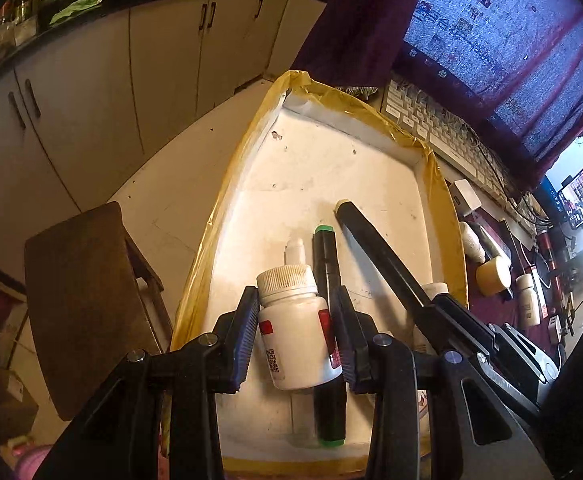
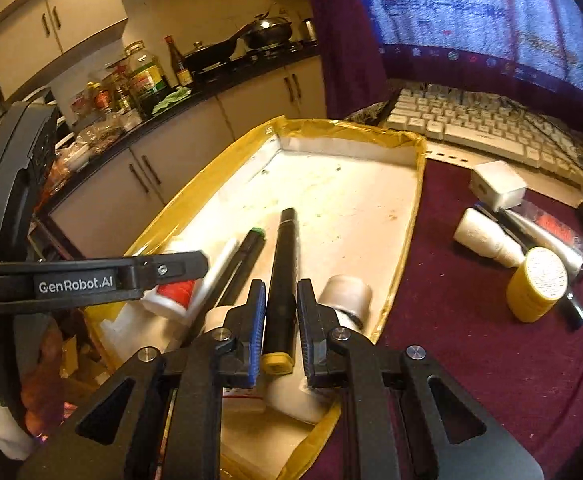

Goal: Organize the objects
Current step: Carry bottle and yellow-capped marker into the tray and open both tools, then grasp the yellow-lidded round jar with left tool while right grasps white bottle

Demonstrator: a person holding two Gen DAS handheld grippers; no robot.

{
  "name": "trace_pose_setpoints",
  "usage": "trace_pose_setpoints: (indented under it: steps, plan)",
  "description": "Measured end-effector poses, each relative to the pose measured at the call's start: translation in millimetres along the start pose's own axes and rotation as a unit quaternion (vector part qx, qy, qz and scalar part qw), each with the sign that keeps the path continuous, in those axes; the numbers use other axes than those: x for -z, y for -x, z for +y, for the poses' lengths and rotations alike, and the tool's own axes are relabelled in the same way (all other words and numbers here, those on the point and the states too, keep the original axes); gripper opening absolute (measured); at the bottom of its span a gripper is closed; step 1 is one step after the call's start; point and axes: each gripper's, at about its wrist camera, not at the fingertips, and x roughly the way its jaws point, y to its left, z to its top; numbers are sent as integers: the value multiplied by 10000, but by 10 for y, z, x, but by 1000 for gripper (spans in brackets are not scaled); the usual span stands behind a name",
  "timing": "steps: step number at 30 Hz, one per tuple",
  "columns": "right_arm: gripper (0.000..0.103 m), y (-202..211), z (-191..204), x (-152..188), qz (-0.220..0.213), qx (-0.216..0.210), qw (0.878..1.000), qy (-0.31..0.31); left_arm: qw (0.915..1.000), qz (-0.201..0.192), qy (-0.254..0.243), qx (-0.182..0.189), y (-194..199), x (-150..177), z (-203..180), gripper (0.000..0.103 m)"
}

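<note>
A white tray with a yellow taped rim (image 1: 439, 176) (image 2: 411, 208) lies on the desk. My left gripper (image 1: 295, 308) is shut on a white pill bottle with a red label (image 1: 295, 332), held just above the tray. A green-capped black marker (image 1: 327, 264) (image 2: 247, 252) lies in the tray beside it. My right gripper (image 2: 279, 292) holds a black marker with a yellow end (image 2: 279, 280) between its jaws over the tray; the marker also shows in the left wrist view (image 1: 375, 248). Another white bottle (image 2: 347, 292) lies in the tray to the right.
On the maroon desk cloth right of the tray lie a yellow-lidded jar (image 2: 535, 284), a white bottle on its side (image 2: 483, 238), a white adapter (image 2: 495, 184) and a tube. A keyboard (image 2: 471, 120) and monitor stand behind. A wooden stool (image 1: 79, 292) stands left.
</note>
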Motion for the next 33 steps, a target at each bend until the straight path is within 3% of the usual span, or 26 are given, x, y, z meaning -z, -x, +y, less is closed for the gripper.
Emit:
trace_pose_setpoints:
  steps: [1,5,10,15,20,22,24,33]
  plan:
    - [14,23,-11,9,-25,-52,10000,-47,10000,-37,10,13,6,6,3,34]
    - [20,318,-97,66,-516,-98,9984,-184,9990,-421,-18,126,117,60,-43,65]
    - [52,777,-364,251,-1108,-253,9927,-395,9940,-1043,-111,325,363,184,-176,69]
    - [52,1024,-752,529,-852,-415,9932,-673,9829,-1649,-562,602,520,390,-602,70]
    - [52,1210,-1140,767,-841,143,9899,-1128,9632,-2208,-1452,493,454,633,-1199,70]
    - [52,1289,-1296,819,-754,330,9882,-1289,9549,-2230,-1895,499,396,718,-1424,70]
    - [52,1340,-1420,838,-695,411,9868,-1407,9533,-2082,-2102,615,332,769,-1597,70]
    - [52,1547,-1920,761,-877,449,9705,-2200,9638,-1761,-1958,430,76,651,-1930,70]
